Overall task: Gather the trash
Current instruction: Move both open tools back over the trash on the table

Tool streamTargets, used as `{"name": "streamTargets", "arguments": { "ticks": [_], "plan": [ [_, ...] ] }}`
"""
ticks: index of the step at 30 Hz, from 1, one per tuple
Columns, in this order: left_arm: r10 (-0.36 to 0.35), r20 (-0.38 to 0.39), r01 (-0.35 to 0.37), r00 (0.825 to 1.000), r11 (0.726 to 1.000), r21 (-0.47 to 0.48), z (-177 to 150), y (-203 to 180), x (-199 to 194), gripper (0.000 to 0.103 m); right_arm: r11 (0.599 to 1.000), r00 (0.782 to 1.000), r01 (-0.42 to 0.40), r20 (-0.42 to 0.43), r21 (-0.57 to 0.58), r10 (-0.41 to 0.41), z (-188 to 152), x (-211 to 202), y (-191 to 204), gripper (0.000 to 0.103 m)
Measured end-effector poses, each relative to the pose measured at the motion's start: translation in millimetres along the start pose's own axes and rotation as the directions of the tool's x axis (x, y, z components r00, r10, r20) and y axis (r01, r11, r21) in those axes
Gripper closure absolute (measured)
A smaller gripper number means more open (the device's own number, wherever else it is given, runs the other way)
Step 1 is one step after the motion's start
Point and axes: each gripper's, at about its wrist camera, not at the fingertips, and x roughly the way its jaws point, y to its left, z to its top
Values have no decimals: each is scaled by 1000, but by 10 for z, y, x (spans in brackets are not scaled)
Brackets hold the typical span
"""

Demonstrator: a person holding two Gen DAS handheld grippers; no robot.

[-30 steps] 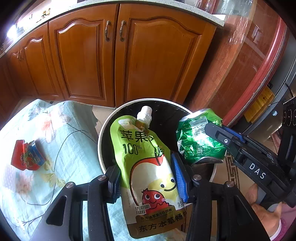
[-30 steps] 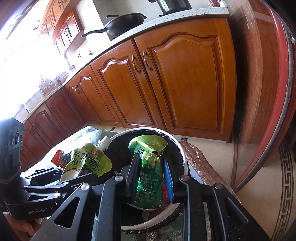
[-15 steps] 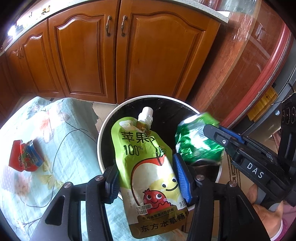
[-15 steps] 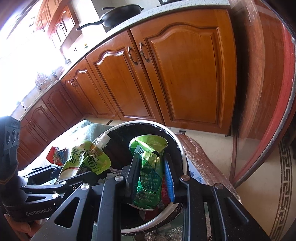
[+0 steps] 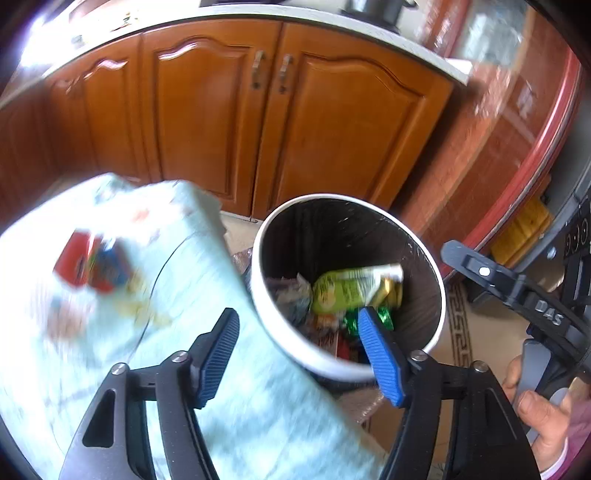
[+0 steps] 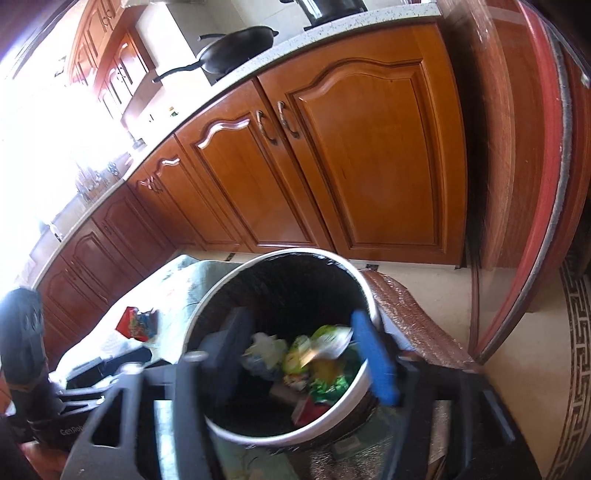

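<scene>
white-rimmed and lined with a black bag, the trash bin (image 5: 295,354) stands on the floor in front of the wooden cabinet doors (image 5: 266,122). your left claw (image 5: 299,354) has just been opening and its blue-padded fingers (image 5: 380,358) now stand apart with nothing between them; one pad hangs over the near rim of the bin, the other over the pale blue floral cloth (image 5: 229,387) that covers the bench beside the bin. the green juice pouch (image 5: 354,288) lies on its side inside the bin, on top of other wrappers, clear of your pads. just below it you can see a bit of the crumpled green snack bag (image 5: 384,317).

your right claw (image 6: 299,358) has also just been opening; its fingers are spread wide over the mouth of the bin, blurred, gripping nothing. beneath them the pouch (image 6: 325,339) and the green bag (image 6: 328,384) rest among the rubbish at the bottom, next to a whitish crumpled piece (image 6: 266,350).

one red and blue wrapper (image 5: 92,266) is on the cloth, well apart from the bin; it is blurred in the left view and clearer in the right one (image 6: 136,323). your right hand (image 5: 543,417) shows at the lower right of the left view, wrapped around the handle of the other tool. a dark frying pan (image 6: 236,50) sits on the speckled worktop (image 6: 332,29) above the cabinets.
</scene>
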Motion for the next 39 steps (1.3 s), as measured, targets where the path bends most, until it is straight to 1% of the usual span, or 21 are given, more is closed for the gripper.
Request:
{"name": "streamTargets", "arguments": {
  "ticks": [1, 2, 4, 6, 8, 9, 11, 14, 17, 20, 23, 25, 27, 31, 36, 39],
  "plan": [
    [4, 5, -3, 1000, 1000, -18, -87, 56, -47, 32, 1000, 1000, -10, 6, 3, 10, -41, -24, 39, 15],
    [6, 9, -6, 1000, 999, -33, -151, 96, -92, 32, 1000, 1000, -24, 9, 2, 24, -94, -42, 88, 9],
    [14, 14, -13, 1000, 998, -64, -317, 208, -188, 32, 999, 999, -53, 1, -8, 53, -190, -72, 194, 9],
    [27, 20, -24, 999, 993, -112, -469, 318, -296, 29, 997, 997, -77, -11, -23, 76, -267, -89, 296, 9],
    [15, 22, -12, 1000, 987, -163, -613, 436, -383, 29, 995, 996, -92, -16, -40, 92, -363, -109, 424, 9],
    [21, 24, -16, 999, 983, -182, -683, 500, -427, 29, 994, 995, -100, -21, -45, 99, -394, -108, 479, 9],
    [40, 29, -33, 999, 978, -205, -809, 604, -518, 28, 990, 990, -135, -43, -43, 133, -473, -99, 589, 9],
    [73, 31, -64, 997, 968, -241, -924, 795, -668, 28, 986, 986, -159, -62, -39, 157, -599, -108, 727, 9],
    [107, 31, -94, 994, 952, -291, -1051, 1019, -842, 25, 982, 980, -185, -81, -44, 181, -671, -76, 885, 9],
    [135, 39, -114, 990, 932, -343, -1147, 1238, -1010, 24, 976, 973, -213, -103, -56, 206, -733, -30, 1045, 9],
    [157, 32, -133, 987, 916, -379, -1196, 1392, -1126, 22, 967, 968, -238, -102, -90, 229, -809, 14, 1245, 9],
    [179, 27, -155, 983, 908, -390, -1230, 1462, -1195, 19, 962, 965, -250, -104, -105, 240, -850, 59, 1363, 9],
    [195, 29, -168, 980, 904, -394, -1249, 1509, -1260, 19, 960, 962, -259, -115, -107, 246, -867, 127, 1455, 9],
    [211, 46, -176, 976, 899, -401, -1250, 1616, -1366, 19, 953, 946, -293, -171, -77, 277, -903, 300, 1604, 9],
    [219, 72, -172, 973, 895, -412, -1202, 1727, -1451, 18, 954, 939, -295, -202, -50, 279, -944, 470, 1727, 9],
    [226, 75, -172, 971, 884, -435, -1145, 1815, -1456, 18, 955, 931, -296, -230, -14, 285, -930, 626, 1770, 11]
  ]
}}
